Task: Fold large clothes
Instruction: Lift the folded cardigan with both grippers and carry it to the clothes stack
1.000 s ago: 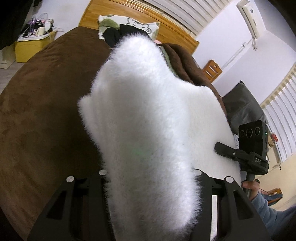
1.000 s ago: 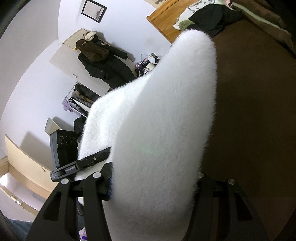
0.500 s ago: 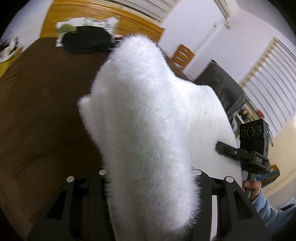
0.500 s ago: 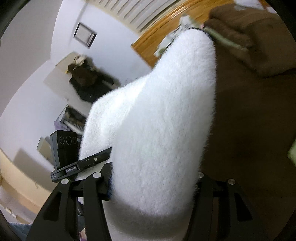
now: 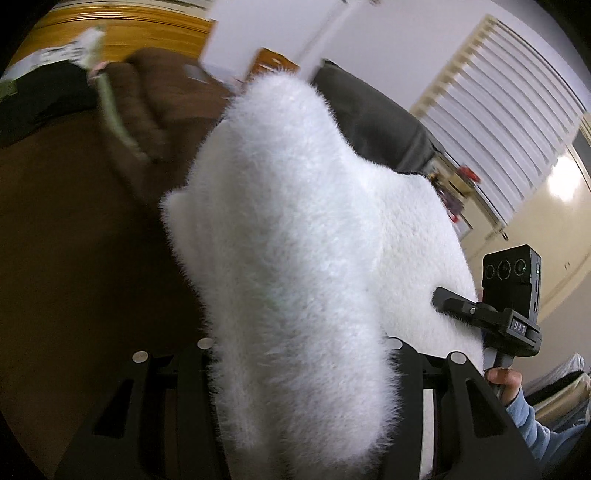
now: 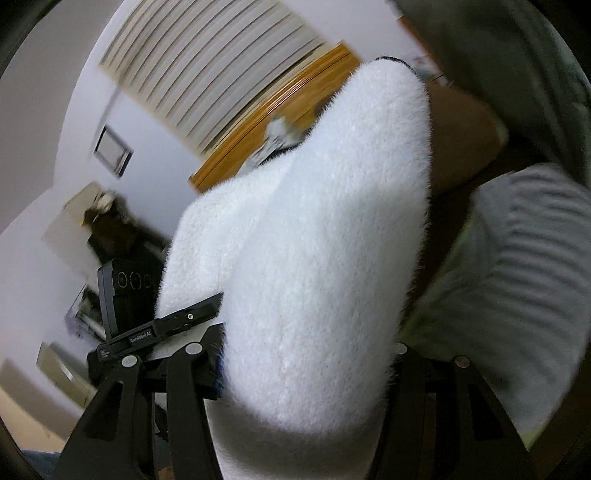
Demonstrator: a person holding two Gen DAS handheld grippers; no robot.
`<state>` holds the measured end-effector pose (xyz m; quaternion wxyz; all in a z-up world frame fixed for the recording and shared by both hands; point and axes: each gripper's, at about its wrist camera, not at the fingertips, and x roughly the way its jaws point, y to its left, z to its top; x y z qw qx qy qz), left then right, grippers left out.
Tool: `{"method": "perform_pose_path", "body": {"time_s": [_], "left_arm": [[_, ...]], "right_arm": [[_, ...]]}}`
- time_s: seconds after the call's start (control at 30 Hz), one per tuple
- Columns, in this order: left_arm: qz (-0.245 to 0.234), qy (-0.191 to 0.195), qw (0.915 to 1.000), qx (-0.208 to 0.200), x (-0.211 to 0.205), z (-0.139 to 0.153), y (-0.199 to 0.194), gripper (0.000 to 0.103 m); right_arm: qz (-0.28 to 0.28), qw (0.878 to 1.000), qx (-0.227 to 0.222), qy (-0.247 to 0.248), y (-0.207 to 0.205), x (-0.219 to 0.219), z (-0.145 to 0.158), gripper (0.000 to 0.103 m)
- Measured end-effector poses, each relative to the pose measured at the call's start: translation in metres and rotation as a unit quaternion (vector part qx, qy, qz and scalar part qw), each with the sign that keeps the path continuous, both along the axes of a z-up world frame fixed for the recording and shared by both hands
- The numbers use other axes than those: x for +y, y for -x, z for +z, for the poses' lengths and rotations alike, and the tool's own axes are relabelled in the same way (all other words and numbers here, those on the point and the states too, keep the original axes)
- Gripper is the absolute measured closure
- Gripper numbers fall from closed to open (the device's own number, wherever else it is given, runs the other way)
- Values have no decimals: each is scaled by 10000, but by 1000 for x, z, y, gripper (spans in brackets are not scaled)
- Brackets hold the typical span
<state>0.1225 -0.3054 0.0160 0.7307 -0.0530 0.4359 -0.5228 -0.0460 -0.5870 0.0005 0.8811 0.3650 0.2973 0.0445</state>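
Observation:
A fluffy white garment [image 5: 295,258] is bunched between the jaws of my left gripper [image 5: 299,369], which is shut on it and holds it up above the brown bed cover [image 5: 66,258]. The same white garment [image 6: 314,258] fills the right wrist view, where my right gripper [image 6: 295,369] is also shut on it. The fingertips of both grippers are hidden in the fur. The right gripper's body [image 5: 509,306] shows at the right of the left wrist view, the left gripper's body [image 6: 125,306] at the left of the right wrist view.
A wooden headboard [image 5: 110,22] and a heap of brown bedding [image 5: 147,110] lie beyond the garment. A dark grey chair [image 5: 376,118] stands by the window blinds [image 5: 517,110]. A grey striped cloth [image 6: 517,277] lies at the right. Dark coats [image 6: 110,229] hang by the wall.
Both grippers have swung to the right with the white garment held between them. The bed has slid left in both views, and the chair, blinds and striped cloth have come into view.

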Motion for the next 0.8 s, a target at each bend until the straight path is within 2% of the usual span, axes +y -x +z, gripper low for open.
{"method": "perform_pose_path", "body": {"time_s": [0.13, 0.3, 0.37, 0.5, 0.67, 0.73, 0.8], "left_arm": [[-490, -116, 9987, -28, -76, -3, 3, 55], [-997, -354, 9944, -52, -160, -11, 8, 55], [-1114, -424, 9929, -52, -184, -16, 9, 55], [-1266, -525, 9906, -45, -218, -26, 5, 55], [-1468, -917, 9849, -10, -245, -62, -10, 54], [-1483, -1155, 9822, 67, -254, -75, -16, 49], [-1470, -1378, 9794, -105, -265, -85, -20, 34]], "right_arm": [[-538, 9985, 111, 20, 23, -66, -7, 50], [-988, 9947, 291, 15, 42, -119, -19, 50], [-1122, 9931, 328, -19, 53, -147, -30, 50], [-1378, 9896, 388, -113, 49, -177, -43, 50], [-1561, 9853, 537, -448, 46, -197, -81, 49], [-1670, 9821, 588, -641, 40, -200, -97, 48], [-1755, 9802, 668, -632, 37, -202, -109, 44]]}}
